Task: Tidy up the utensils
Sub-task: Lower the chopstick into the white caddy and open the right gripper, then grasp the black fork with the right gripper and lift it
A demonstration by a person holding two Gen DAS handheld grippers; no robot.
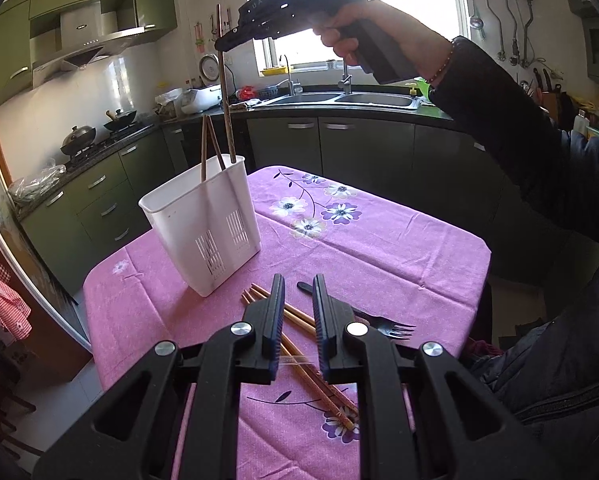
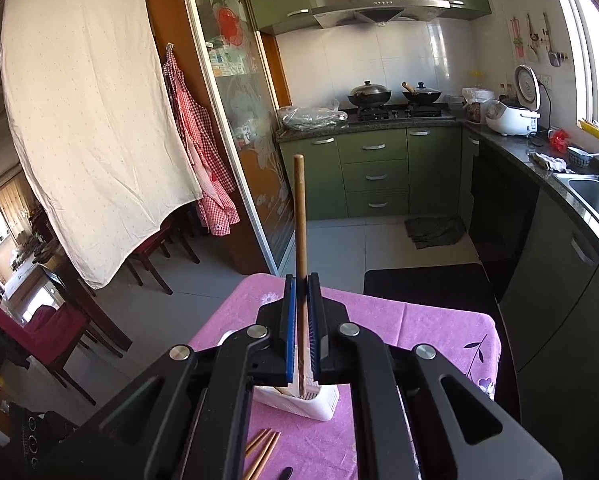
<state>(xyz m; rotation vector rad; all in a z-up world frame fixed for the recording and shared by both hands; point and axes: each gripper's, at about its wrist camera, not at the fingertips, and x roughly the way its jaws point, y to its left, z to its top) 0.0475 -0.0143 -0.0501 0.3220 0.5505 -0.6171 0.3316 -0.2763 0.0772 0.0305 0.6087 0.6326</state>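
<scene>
Step in hand: dropping a chopstick into the white utensil holder (image 1: pixel 203 224), which stands on the pink floral tablecloth of the table (image 1: pixel 379 248). Right tongs (image 2: pixel 302 280) are clamped on one brown chopstick (image 2: pixel 299 208), held upright, its lower end already inside the holder's far compartment near the back corner; how deep it sits can't be told. Seen from the left wrist view, the right tongs (image 1: pixel 225 42) pinch that chopstick (image 1: pixel 224 92) high up, person's hand (image 1: pixel 347 36) on the grip, dark sleeve behind. Two other chopsticks (image 1: pixel 209 148) already lean inside the holder, crossed at the top.

Left tongs (image 1: pixel 298 284) are nearly together with a narrow gap, nothing between the pads, hovering over the table above the loose utensils. Left on the cloth: a bundle of chopsticks (image 1: pixel 299 344) lying diagonally under the left tongs, and a black fork (image 1: pixel 379 322) just beside them, tines toward the right edge.

Judgement: task partway, three sticks in or going in, several pieces plus the fork remaining. Next move likely: right tongs let go so the stick falls upright without tipping the light holder; left tongs need to spread and come down on one loose chopstick, which lie close together, so picking a single one may be fiddly
</scene>
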